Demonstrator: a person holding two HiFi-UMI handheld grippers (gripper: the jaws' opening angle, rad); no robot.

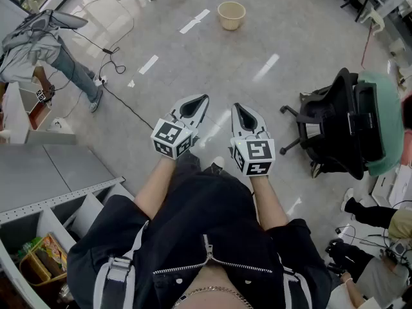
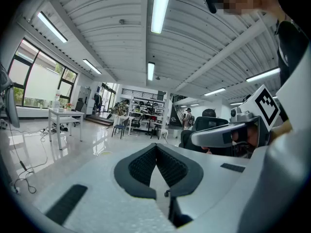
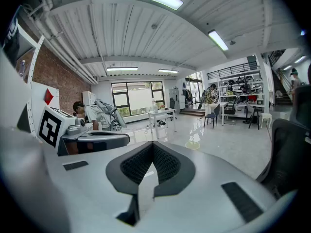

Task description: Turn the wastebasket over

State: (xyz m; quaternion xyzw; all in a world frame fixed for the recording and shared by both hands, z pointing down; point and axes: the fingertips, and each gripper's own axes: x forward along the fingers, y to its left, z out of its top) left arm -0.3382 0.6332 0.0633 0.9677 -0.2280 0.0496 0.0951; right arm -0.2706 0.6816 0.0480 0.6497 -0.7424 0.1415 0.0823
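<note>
A beige wastebasket (image 1: 232,15) stands upright on the grey floor, far ahead of me, its open mouth facing up. In the right gripper view it is a small pale yellow ring (image 3: 193,144) on the shiny floor, well beyond the jaws. My left gripper (image 1: 205,98) and right gripper (image 1: 235,107) are held side by side in front of my body, both pointing roughly towards the basket. Both are shut with nothing between the jaws, which also meet tip to tip in the left gripper (image 2: 156,144) and right gripper (image 3: 153,143) views.
A black office chair (image 1: 335,131) with a green cover (image 1: 386,121) stands to the right. A grey shelf unit (image 1: 58,179) is close on the left. A person (image 1: 38,50) bends over at far left, and cables (image 1: 116,63) trail across the floor there. Another person's legs (image 1: 373,214) are at lower right.
</note>
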